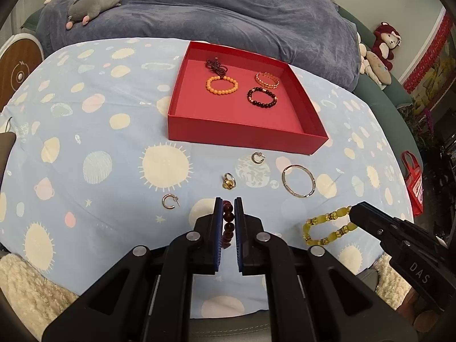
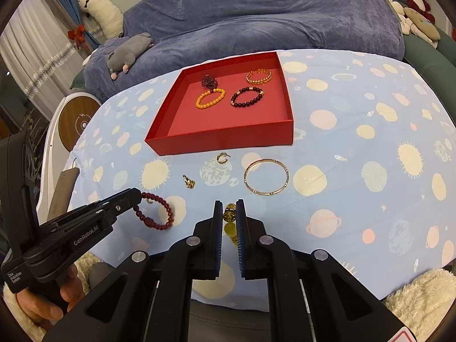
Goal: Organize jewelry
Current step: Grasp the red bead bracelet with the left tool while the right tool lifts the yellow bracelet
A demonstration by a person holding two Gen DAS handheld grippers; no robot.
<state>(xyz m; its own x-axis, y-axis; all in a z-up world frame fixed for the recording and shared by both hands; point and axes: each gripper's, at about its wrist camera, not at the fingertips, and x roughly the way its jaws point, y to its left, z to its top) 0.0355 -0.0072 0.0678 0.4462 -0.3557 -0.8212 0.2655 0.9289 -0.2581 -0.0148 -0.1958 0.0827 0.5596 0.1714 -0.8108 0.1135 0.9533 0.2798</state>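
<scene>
A red tray (image 1: 245, 136) (image 2: 222, 142) holds an orange bead bracelet (image 1: 221, 84), a black bead bracelet (image 1: 262, 97), a copper bracelet (image 1: 267, 79) and a dark tangled chain (image 1: 215, 65). My left gripper (image 1: 228, 203) is shut on a dark red bead bracelet (image 1: 228, 219) (image 2: 155, 212) on the cloth. My right gripper (image 2: 228, 203) is shut on a yellow bead bracelet (image 2: 229, 222) (image 1: 327, 226). On the cloth between them and the tray lie a silver bangle (image 1: 298, 181), a gold ring (image 1: 228, 181) and two hoop earrings (image 1: 258, 157) (image 1: 170, 201).
The table has a light blue planet-print cloth (image 1: 99, 142). A blue blanket and plush toys (image 1: 94, 2) lie behind it. A red bag (image 1: 413, 176) hangs at the right. Fluffy white fabric (image 1: 25, 285) lies at the near edge.
</scene>
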